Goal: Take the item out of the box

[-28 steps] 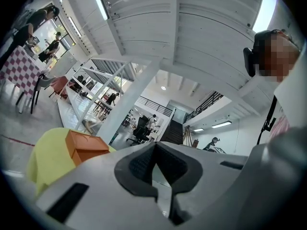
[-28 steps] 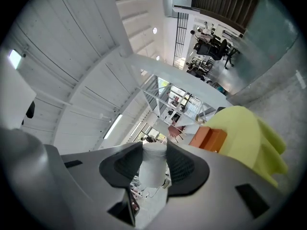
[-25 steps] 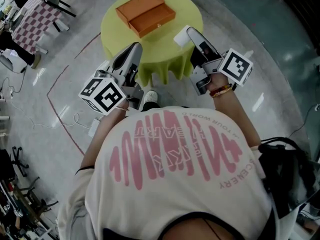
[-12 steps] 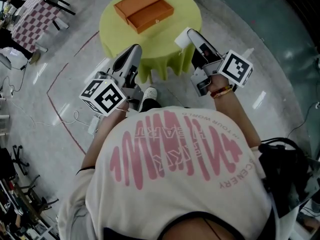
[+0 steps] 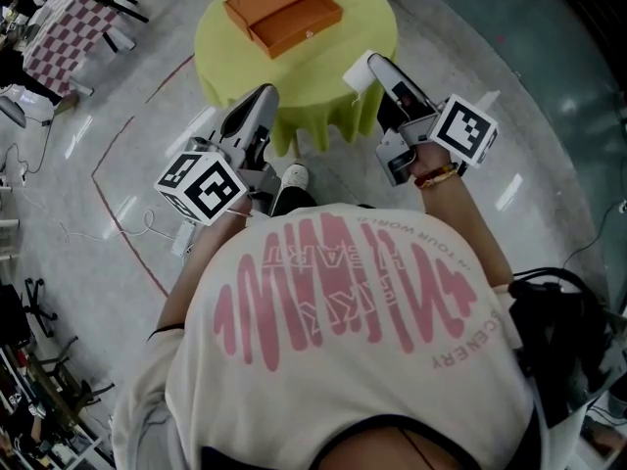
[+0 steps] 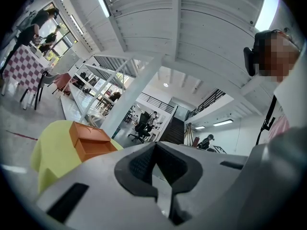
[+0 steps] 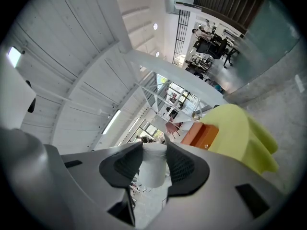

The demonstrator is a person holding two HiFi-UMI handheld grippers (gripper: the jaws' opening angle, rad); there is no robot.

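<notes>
An orange box (image 5: 284,10) lies open on a round table with a yellow-green cloth (image 5: 328,71), its two halves side by side. My right gripper (image 5: 363,67) hangs just off the table's near right edge, shut on a small white cylinder-shaped item (image 5: 356,74). In the right gripper view the white item (image 7: 154,166) sits between the dark pads, with the box (image 7: 204,134) and cloth (image 7: 242,133) beyond. My left gripper (image 5: 263,96) is held at the table's near left edge with its jaws together and nothing in them. The left gripper view shows the box (image 6: 91,140) ahead at the left.
I stand on a pale polished floor with red line marks (image 5: 122,228) and loose cables (image 5: 98,238). A checkered table with chairs (image 5: 64,32) stands at the far left. A black bag (image 5: 558,331) lies at my right. A shoe (image 5: 291,178) shows below the table.
The table and box have slid a little toward the top of the head view. Both grippers stay where they were, the right one still on the white item.
</notes>
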